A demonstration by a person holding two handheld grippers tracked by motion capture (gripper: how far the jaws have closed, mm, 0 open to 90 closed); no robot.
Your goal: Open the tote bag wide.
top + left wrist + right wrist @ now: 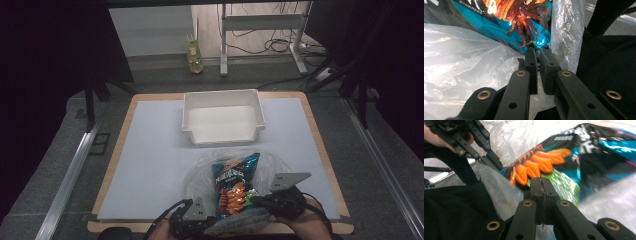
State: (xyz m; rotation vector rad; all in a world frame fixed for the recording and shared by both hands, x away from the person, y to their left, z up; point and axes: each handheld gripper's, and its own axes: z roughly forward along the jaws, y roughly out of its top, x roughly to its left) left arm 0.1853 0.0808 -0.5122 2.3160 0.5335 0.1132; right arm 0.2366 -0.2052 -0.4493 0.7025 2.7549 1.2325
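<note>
A blue and black snack bag [235, 182] printed with orange pieces lies half inside a clear plastic bag [200, 170] at the near middle of the table. My left gripper [214, 220] is at the plastic bag's near left edge. In the left gripper view its jaws [537, 53] are pinched on the clear plastic bag [461, 62], just under the snack bag [506, 15]. My right gripper [253, 200] is shut on the snack bag's near right edge. The right gripper view shows its tips [541, 180] clamped on the snack bag [564, 162], with the left gripper [497, 166] beyond.
An empty white bin [220, 94] stands at the back middle of the pale blue mat [150, 150]. The mat covers a wooden table. Past the table's far edge, a bottle [194, 55] and desk legs [223, 45] stand on the floor.
</note>
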